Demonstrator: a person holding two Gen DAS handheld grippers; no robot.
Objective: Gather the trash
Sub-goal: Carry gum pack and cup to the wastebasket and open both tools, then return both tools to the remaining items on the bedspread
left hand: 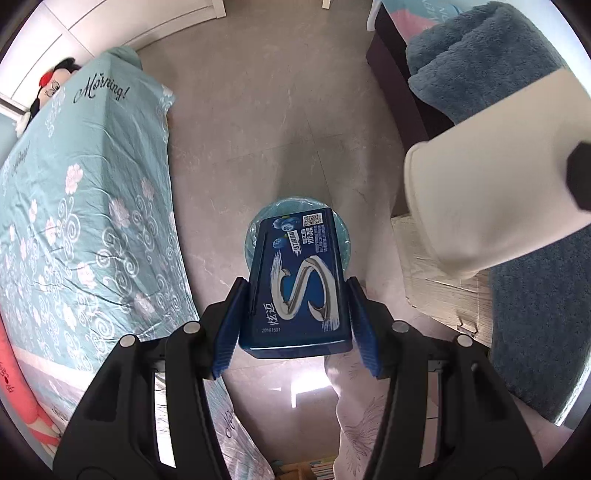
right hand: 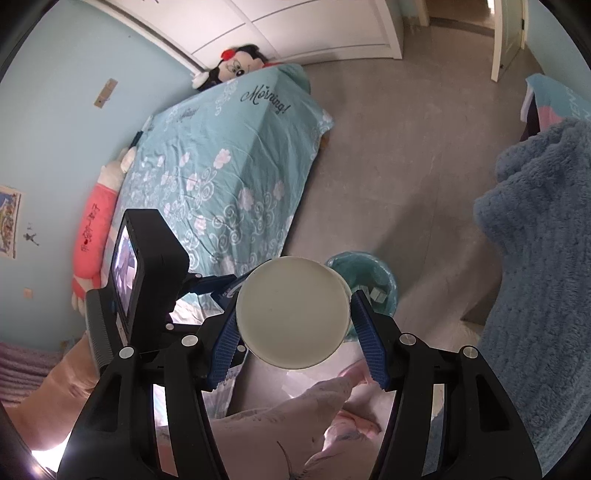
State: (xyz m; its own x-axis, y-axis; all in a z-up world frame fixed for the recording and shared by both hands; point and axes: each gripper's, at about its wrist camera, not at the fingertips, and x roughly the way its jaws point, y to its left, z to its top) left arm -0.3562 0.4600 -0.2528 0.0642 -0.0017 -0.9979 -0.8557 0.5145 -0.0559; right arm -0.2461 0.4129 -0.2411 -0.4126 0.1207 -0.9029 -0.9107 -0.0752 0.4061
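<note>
A bed point(right hand: 236, 162) under a pale teal floral sheet printed "Morning!" fills the left of both views. At its far end a Minnie Mouse plush point(right hand: 236, 66) leans against white wardrobe doors point(right hand: 280, 26). A long pink plush pillow point(right hand: 96, 225) lies between the bed and the light blue wall point(right hand: 55, 110), where a small poster point(right hand: 9, 218) hangs. The floor point(left hand: 280, 110) is grey-beige tile. On the right a fluffy blue blanket point(right hand: 535, 258) is draped over dark furniture point(left hand: 399, 81). A pale wooden board point(left hand: 439, 291) sits beside it. A white door point(right hand: 509, 37) stands open at the far right.
</note>
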